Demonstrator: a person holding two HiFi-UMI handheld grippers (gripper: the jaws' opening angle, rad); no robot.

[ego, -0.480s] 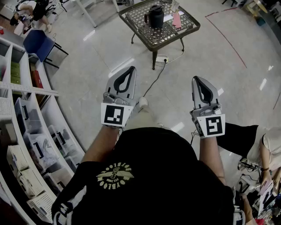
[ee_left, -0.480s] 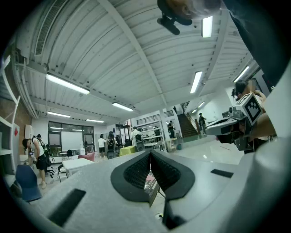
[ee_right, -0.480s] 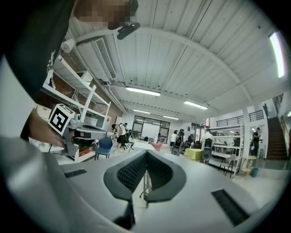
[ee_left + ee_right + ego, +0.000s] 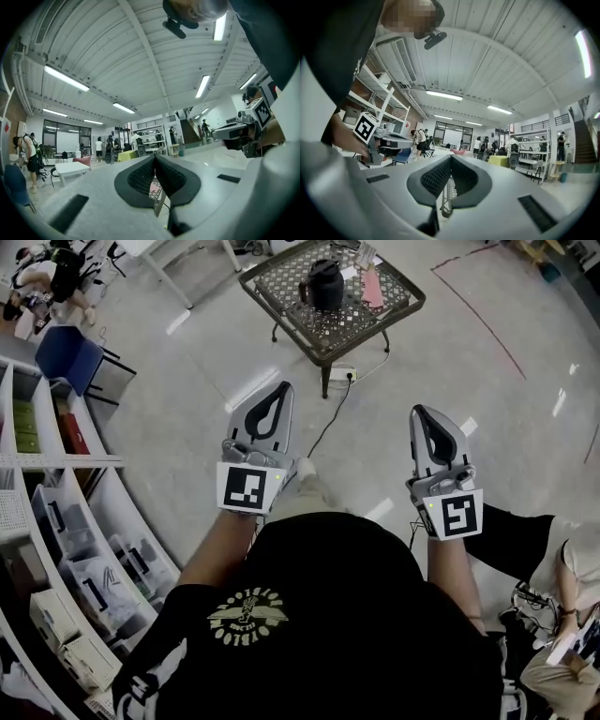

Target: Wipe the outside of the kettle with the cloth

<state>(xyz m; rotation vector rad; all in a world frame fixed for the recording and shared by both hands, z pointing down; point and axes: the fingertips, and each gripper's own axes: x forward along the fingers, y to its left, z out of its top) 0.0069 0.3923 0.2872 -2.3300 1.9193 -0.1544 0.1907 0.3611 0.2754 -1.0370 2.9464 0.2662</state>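
A dark kettle (image 4: 325,284) stands on a small metal lattice table (image 4: 323,332) at the top of the head view, far ahead of me. A pink cloth (image 4: 373,289) lies on the table just right of the kettle. My left gripper (image 4: 284,387) and right gripper (image 4: 418,411) are held level side by side over the bare floor, well short of the table. In the left gripper view the left gripper (image 4: 154,157) has its tips together with nothing between them. The right gripper (image 4: 451,158) is likewise shut and empty.
A power strip (image 4: 340,374) with a cable lies on the floor by the table's near leg. Curved white shelves (image 4: 66,521) with bins run along the left, and a blue chair (image 4: 66,354) stands beyond them. A seated person (image 4: 562,563) is at the right.
The table with the kettle has shifted slightly left and lower in the head view. Both grippers keep their places in the picture and stay shut.
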